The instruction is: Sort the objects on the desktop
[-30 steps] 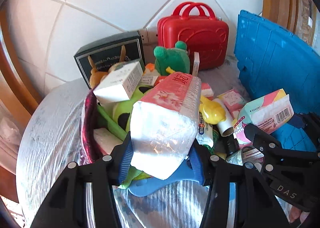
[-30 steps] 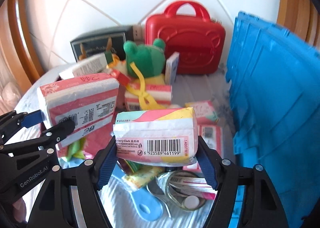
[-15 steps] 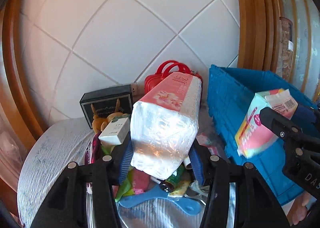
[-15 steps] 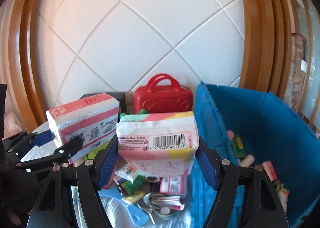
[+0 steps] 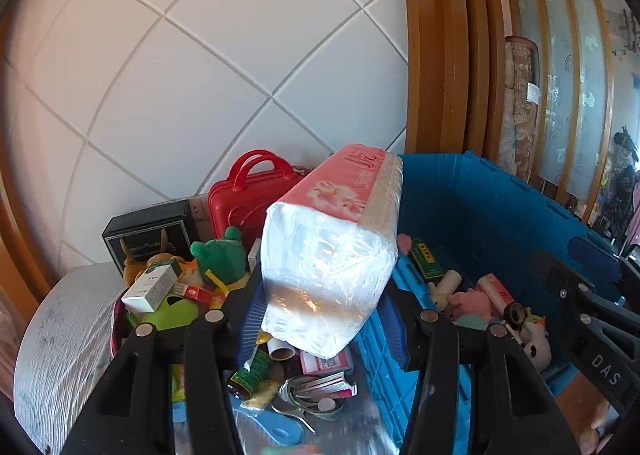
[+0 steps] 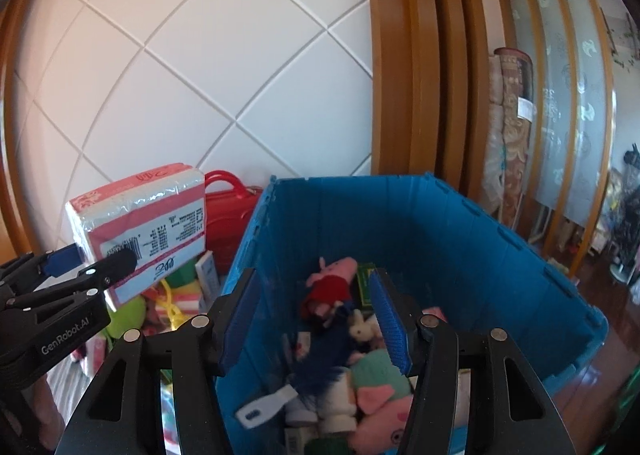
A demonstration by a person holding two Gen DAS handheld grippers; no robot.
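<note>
Pink-and-white tissue pack (image 5: 332,251) is held clamped between the pads of the left hand-held gripper (image 5: 324,319), lifted clear of the worktop clutter. One second back a second, pastel tissue pack was clamped in the right hand-held gripper (image 6: 314,319); that pack is now gone from it, and the fingers are seen spread apart and empty above the blue crate (image 6: 460,239). Both cameras have swung from the pile toward the crate in that interval. The released pack cannot be picked out among the crate contents. Judged from this, one drop-off is done and the left pack is next in line.

Left pack position: at the crate's near-left wall, not yet over the opening; in the right wrist view it sits at 9 o'clock, well left of the crate mouth. A carry toward 3 o'clock appears needed before release.

Crate contents noted: pink pig plush (image 6: 332,287), small boxes, other soft toys, a white-handled brush.

Worktop (image 5: 60,335): pale, silvery, wood-grain wrap. Still unsorted on it: green frog plush (image 5: 220,255), white carton (image 5: 150,287), red mini suitcase (image 5: 248,195), black box (image 5: 152,227), blue scoop, small tubes and tins.

Room: white diamond-tiled wall at 12 o'clock, curved wooden frame, frosted glass partition at 2 o'clock, dark wood floor
</note>
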